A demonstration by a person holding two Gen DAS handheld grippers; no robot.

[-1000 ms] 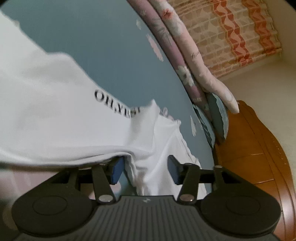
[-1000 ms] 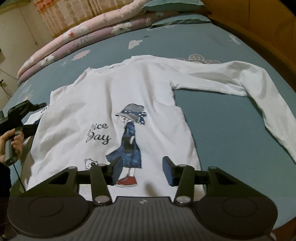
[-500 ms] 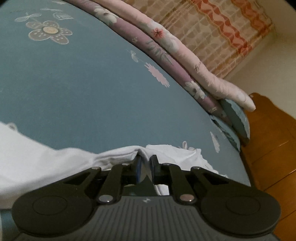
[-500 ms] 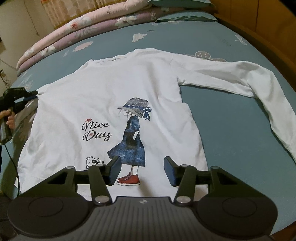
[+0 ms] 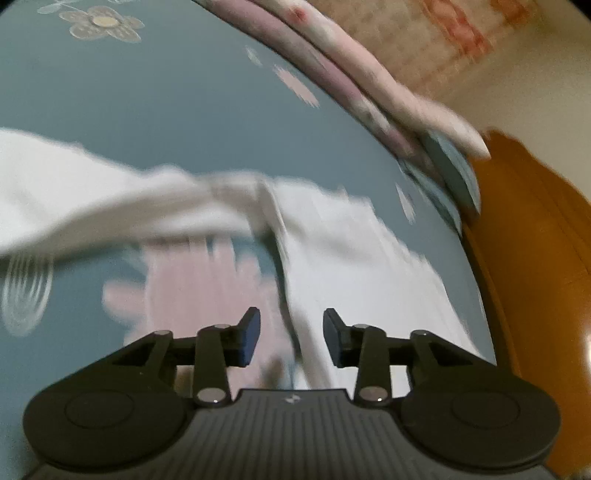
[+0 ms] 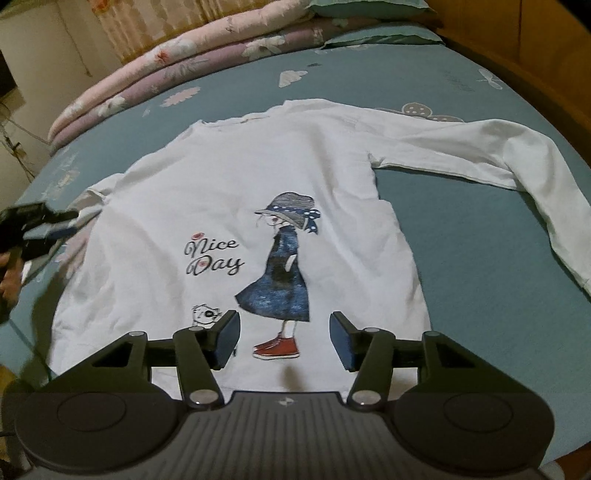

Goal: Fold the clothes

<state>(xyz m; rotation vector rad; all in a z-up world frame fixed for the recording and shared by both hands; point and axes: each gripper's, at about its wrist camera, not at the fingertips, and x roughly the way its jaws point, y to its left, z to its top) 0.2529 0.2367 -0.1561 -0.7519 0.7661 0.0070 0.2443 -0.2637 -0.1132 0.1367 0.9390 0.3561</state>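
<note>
The left gripper (image 5: 291, 341) hangs with jaws apart over the near sleeve (image 5: 343, 258) — holding nothing, as far as the blur allows. The right gripper (image 6: 284, 339) gapes empty above the hem. The white long-sleeved shirt (image 6: 236, 192) lies flat, print up, on the teal bedsheet (image 6: 480, 280) — light, limp cotton, best pinched at cuff or shoulder seam.

A white long-sleeved shirt with a printed girl and "Nice Day" lettering (image 6: 280, 206) lies flat on the teal flower-patterned bed (image 6: 480, 280), one sleeve stretched out to the right. Behind it, rolled pink and mauve floral quilts (image 6: 207, 55) lie along the far edge — two teal pillows (image 6: 373, 33) at their right end. The left tongs (image 6: 55, 225) sit at the shirt's left edge; the right tongs (image 6: 284, 339) hang over its hem.
</note>
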